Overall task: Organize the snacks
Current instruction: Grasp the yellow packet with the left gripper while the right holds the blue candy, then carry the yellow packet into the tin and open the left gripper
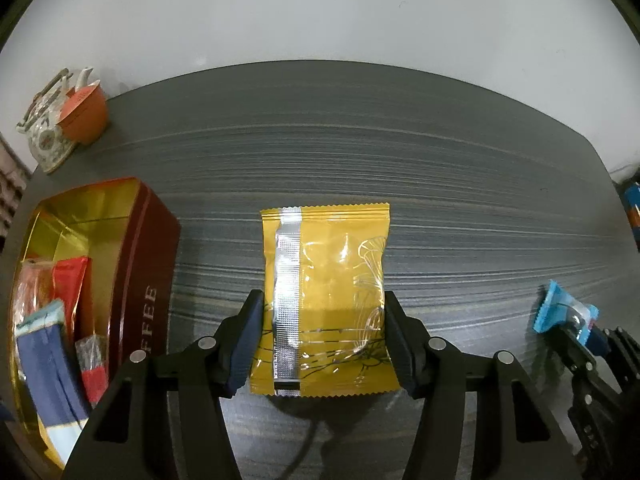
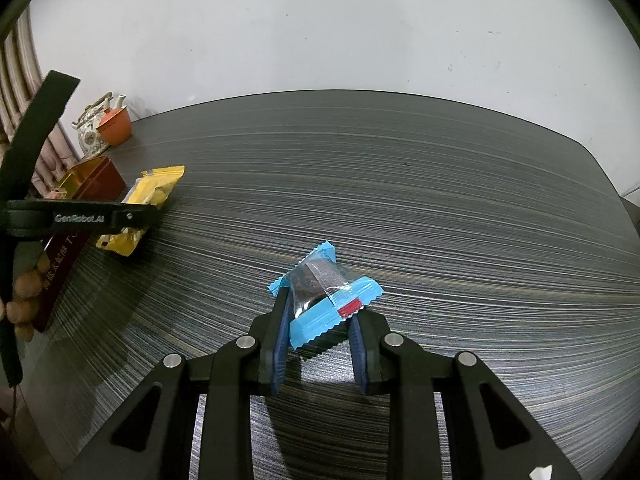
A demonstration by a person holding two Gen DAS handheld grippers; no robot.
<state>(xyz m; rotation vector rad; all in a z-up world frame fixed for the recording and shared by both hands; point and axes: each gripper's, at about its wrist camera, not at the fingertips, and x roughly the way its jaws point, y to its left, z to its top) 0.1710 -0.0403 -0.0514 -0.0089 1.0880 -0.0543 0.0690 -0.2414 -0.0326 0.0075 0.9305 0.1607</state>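
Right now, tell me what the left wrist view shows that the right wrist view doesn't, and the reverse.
Only the left wrist view: the snacks already inside the red tin, and the left tongs straddling the yellow packet.
Only the right wrist view: a hand at the left edge, and the right tongs shut on the blue candy.
Both: tin, yellow packet, blue candy, teapot, grey table.

Brightness: we found both views evenly and fairly softly lit, the wall [image 1: 320, 12] pale grey.
Shadows: we saw soft dark patches on the surface [image 2: 440, 200] just under each gripper.
Glare: we noted sheen on the yellow packet [image 1: 324, 300] and its silver seam.
Distortion: we saw the surface edge bowed and the corners black.
Focus: we judged the centre sharp and the rims smeared.
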